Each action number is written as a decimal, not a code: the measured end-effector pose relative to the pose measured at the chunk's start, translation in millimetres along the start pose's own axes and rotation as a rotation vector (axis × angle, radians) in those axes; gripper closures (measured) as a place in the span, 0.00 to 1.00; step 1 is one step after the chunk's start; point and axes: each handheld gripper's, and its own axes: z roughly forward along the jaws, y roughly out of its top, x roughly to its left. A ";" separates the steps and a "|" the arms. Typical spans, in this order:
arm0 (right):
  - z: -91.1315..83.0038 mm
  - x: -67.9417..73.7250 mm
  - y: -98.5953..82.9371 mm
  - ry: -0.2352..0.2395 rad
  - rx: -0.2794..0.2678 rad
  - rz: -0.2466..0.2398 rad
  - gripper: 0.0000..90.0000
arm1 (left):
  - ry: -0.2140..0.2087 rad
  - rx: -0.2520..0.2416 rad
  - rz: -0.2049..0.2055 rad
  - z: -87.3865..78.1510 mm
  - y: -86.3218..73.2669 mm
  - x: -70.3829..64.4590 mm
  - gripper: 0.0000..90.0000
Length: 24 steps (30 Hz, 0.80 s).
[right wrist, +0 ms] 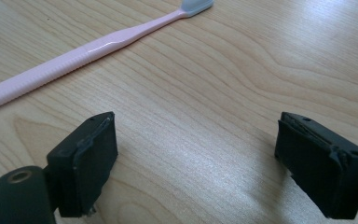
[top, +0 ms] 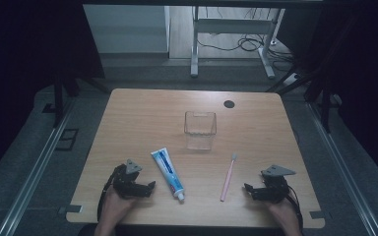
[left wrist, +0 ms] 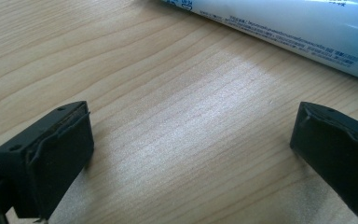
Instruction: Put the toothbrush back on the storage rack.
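A white and blue toothpaste tube lies on the wooden table, cap toward the front edge. My left gripper rests just left of it, open, jaws empty; the tube runs across the top of the left gripper view, beyond the gripper. A pink toothbrush lies right of centre, bristles pointing away. My right gripper sits to its right, open and empty. In the right gripper view the toothbrush lies ahead and left of the gripper. A clear square cup stands upright mid-table.
A black round cable hole marks the table's far right part. Beyond the far edge stand a white desk frame and cables on the floor. Metal rails run along both sides of the table.
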 end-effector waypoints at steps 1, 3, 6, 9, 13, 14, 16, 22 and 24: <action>-0.3 0.7 -0.2 -0.001 0.001 0.001 0.13 | 0.000 0.000 0.000 0.0 0.0 0.0 0.00; -0.5 0.6 -0.4 0.004 -0.002 0.001 0.14 | 0.006 0.001 -0.005 -0.2 -0.3 -0.6 0.00; -0.7 0.5 -0.6 0.005 -0.003 0.000 0.14 | -0.002 0.004 0.007 -0.3 0.1 1.0 0.00; -0.9 0.8 -0.8 0.005 -0.003 0.001 0.14 | -0.001 0.001 0.004 -0.5 -0.1 1.2 0.00; -1.3 0.9 -1.1 0.005 -0.003 0.002 0.14 | 0.010 -0.017 -0.015 -1.7 -1.1 1.4 0.04; -1.4 1.0 -1.3 0.004 -0.004 0.000 0.14 | 0.014 -0.020 -0.020 -2.5 -1.6 1.8 0.06; -1.6 1.0 -1.4 0.005 -0.004 0.000 0.14 | 0.014 -0.020 -0.020 -2.6 -1.6 1.8 0.07; -2.9 1.5 -1.5 0.014 0.003 -0.002 0.15 | 0.013 -0.021 -0.017 -2.9 -2.0 1.3 0.07; -3.1 1.6 -1.3 0.015 0.005 -0.003 0.15 | 0.014 -0.021 -0.016 -2.9 -2.1 1.3 0.07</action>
